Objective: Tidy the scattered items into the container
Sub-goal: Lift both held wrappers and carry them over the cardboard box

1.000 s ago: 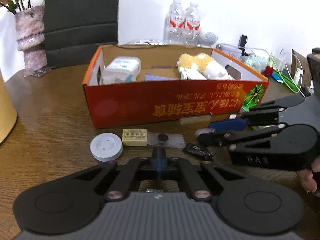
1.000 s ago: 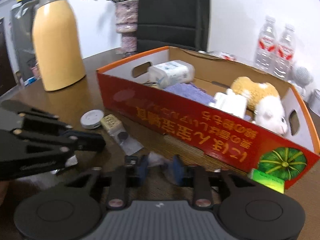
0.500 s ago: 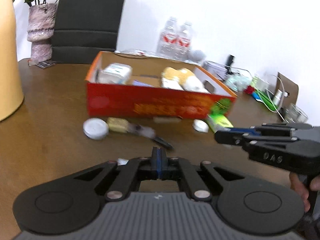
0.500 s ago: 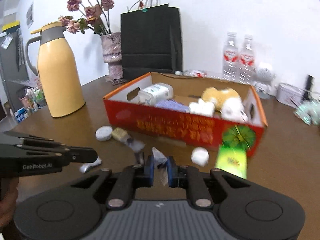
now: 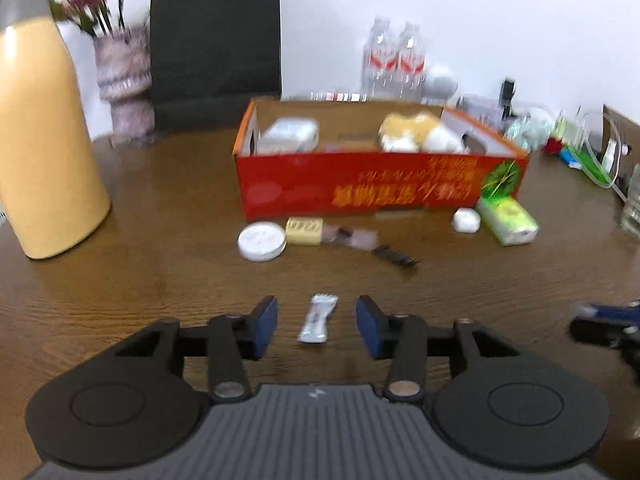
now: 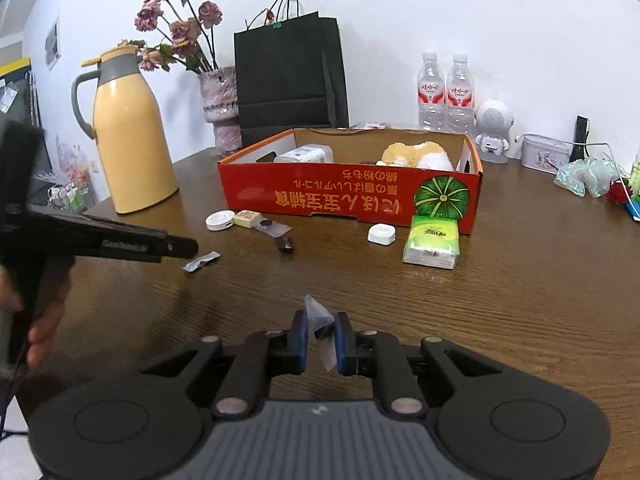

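Observation:
A red cardboard box stands on the brown table and holds a plush toy, a wipes pack and other things. My left gripper is opening; a small silver sachet lies on the table between its jaws, untouched. My right gripper is shut on a small clear plastic packet, held above the table. Scattered before the box lie a white round puck, a yellow block, a clear bag, a black clip, a white square piece and a green tissue pack.
A yellow thermos jug stands at the left, with a flower vase and black paper bag behind. Two water bottles, a white speaker, a tin and cables crowd the back right.
Both grippers have pulled back from the box, which now looks farther away. The left gripper's jaws have parted, with the silver sachet lying between them. The right still grips the clear packet.

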